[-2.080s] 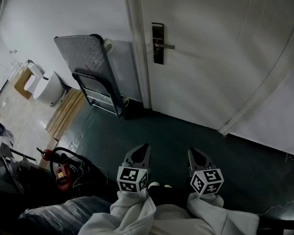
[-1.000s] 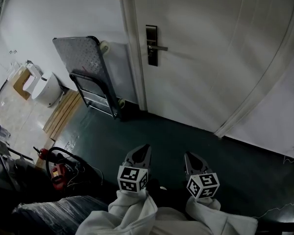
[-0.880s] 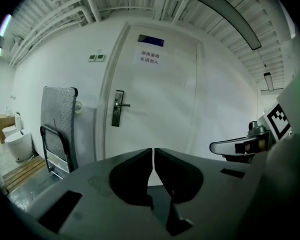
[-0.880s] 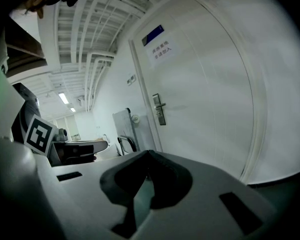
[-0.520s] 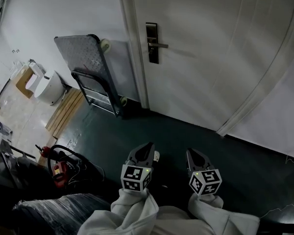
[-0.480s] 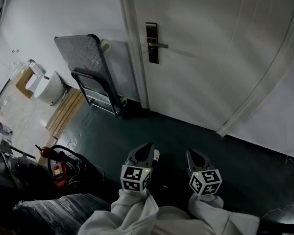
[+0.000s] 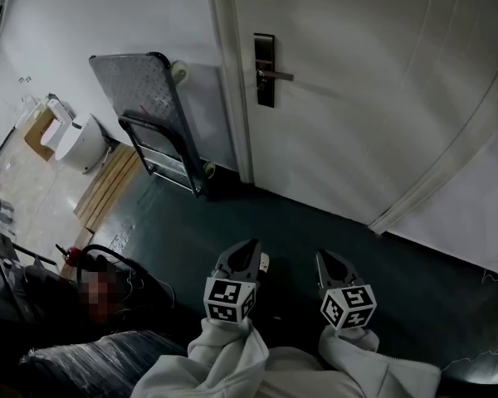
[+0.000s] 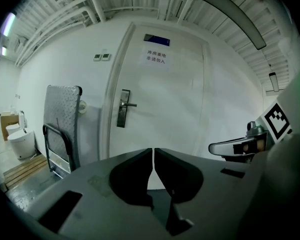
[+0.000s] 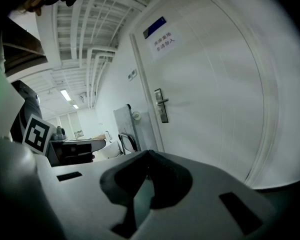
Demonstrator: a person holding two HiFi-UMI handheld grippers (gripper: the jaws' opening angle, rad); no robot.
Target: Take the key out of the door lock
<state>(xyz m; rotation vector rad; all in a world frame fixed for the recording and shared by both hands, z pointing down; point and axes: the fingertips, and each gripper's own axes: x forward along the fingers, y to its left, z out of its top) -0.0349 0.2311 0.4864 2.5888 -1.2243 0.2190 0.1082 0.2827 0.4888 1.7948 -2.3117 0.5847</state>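
Observation:
The white door (image 7: 373, 98) stands shut a few steps ahead, with a dark lock plate (image 7: 266, 69) and a lever handle (image 7: 277, 76) near its left edge. A key is too small to make out there. My left gripper (image 7: 239, 259) and right gripper (image 7: 330, 264) hang low over the dark floor, side by side and far short of the door. Both are shut with nothing between their jaws. In the left gripper view the jaw tips (image 8: 153, 150) meet below the lock plate (image 8: 123, 108). The right gripper view shows the lock plate (image 9: 161, 105) above its closed jaws.
A folded platform trolley (image 7: 152, 110) leans on the wall left of the door frame. Wooden planks (image 7: 108, 191), a white bin (image 7: 77, 143) and a cardboard box (image 7: 36, 131) lie further left. Black gear and cables (image 7: 120, 276) sit by my left side. A paper notice (image 8: 156, 57) hangs on the door.
The head view has swung slightly, so the lock sits a little further right. Both grippers stay low, shut, and about where they were.

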